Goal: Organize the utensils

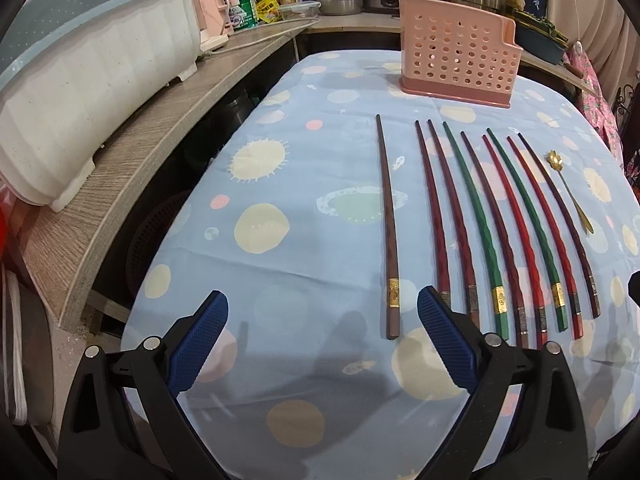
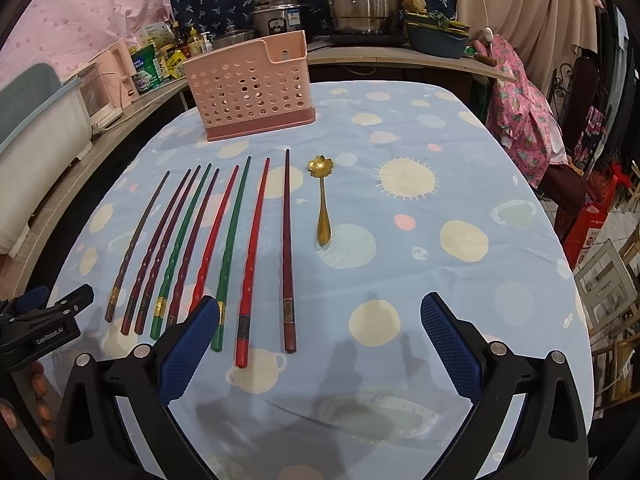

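Several chopsticks, brown, dark red, red and green, lie side by side on the blue patterned tablecloth; the leftmost brown chopstick lies a little apart from the rest. They also show in the right wrist view. A gold flower-shaped spoon lies to their right, also seen in the left wrist view. A pink perforated utensil holder stands upright at the table's far end. My left gripper is open and empty, near the chopsticks' thick ends. My right gripper is open and empty, just right of them.
A white and teal dish rack sits on a wooden shelf left of the table. Pots, bottles and a rice cooker stand on the counter behind. The left gripper shows at the left edge of the right wrist view.
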Demonstrator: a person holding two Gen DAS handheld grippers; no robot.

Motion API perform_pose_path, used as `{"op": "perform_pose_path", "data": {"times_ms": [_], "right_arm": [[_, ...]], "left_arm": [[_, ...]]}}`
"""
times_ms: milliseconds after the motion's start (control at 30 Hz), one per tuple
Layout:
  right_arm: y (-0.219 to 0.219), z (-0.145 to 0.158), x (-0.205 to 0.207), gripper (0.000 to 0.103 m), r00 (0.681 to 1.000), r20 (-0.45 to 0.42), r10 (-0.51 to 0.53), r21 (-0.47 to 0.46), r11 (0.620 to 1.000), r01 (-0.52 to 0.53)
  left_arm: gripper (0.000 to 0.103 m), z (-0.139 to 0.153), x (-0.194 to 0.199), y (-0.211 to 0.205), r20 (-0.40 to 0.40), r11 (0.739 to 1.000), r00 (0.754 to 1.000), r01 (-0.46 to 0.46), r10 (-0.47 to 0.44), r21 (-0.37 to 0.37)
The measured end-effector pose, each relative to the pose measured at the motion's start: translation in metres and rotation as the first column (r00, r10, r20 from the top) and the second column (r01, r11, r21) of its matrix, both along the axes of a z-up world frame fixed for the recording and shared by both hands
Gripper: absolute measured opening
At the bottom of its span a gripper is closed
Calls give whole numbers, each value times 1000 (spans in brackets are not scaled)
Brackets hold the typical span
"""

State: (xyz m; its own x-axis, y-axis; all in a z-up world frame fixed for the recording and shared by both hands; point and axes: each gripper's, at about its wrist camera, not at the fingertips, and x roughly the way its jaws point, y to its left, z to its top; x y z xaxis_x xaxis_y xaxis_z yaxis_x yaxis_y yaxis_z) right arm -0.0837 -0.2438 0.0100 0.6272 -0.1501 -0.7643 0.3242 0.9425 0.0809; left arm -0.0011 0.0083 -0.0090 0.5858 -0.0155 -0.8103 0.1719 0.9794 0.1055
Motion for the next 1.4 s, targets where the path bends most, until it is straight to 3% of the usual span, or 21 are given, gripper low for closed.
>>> {"op": "perform_pose_path", "data": {"times_ms": [200, 300, 367, 500, 733, 833, 933, 1000, 1100, 1133, 1400], "right_arm": [[-9, -4, 15, 96, 1000, -4, -5, -8, 1000, 5], [-14, -5, 26, 93, 1000, -4, -6, -15, 1000, 6], [-18, -6, 34, 90, 1000, -2, -7, -21, 1000, 7], [-27, -11, 54, 77, 1000, -13, -12, -5, 1000, 11], [-39, -29, 82, 53, 999, -49, -20, 17, 1000, 21], [-37, -39, 92, 41, 997, -77, -6, 20, 1000, 8], [-32, -44, 94, 35, 997, -80, 9, -11, 1000, -10], [-31, -45, 93, 32, 997, -78, 15, -24, 1000, -17], [-34, -45, 91, 20, 997, -76, 17, -14, 1000, -18], [-35, -45, 90, 13, 997, -76, 19, -7, 1000, -19], [-37, -37, 83, 10, 997, -69, 34, 13, 999, -33]], "left_arm": [[82, -14, 15, -6, -28, 1000, 999, 17, -16, 15], [73, -20, 18, -7, -53, 1000, 998, 25, -25, 7], [72, -22, 24, -8, -59, 1000, 998, 29, -29, -7], [66, -24, 27, -14, -67, 999, 996, 51, -52, -16], [65, -30, 34, -17, -84, 998, 995, 51, -54, -37], [54, -30, 35, -17, -94, 996, 993, 61, -68, -71], [39, -29, 33, -20, -93, 993, 992, 82, -89, -82], [25, -28, 32, -23, -94, 992, 990, 96, -105, -86], [8, -28, 33, -23, -97, 990, 989, 102, -111, -95], [8, -28, 33, -22, -101, 989, 989, 102, -112, -104], [7, -19, 33, -17, -95, 988, 989, 99, -111, -122]]}}
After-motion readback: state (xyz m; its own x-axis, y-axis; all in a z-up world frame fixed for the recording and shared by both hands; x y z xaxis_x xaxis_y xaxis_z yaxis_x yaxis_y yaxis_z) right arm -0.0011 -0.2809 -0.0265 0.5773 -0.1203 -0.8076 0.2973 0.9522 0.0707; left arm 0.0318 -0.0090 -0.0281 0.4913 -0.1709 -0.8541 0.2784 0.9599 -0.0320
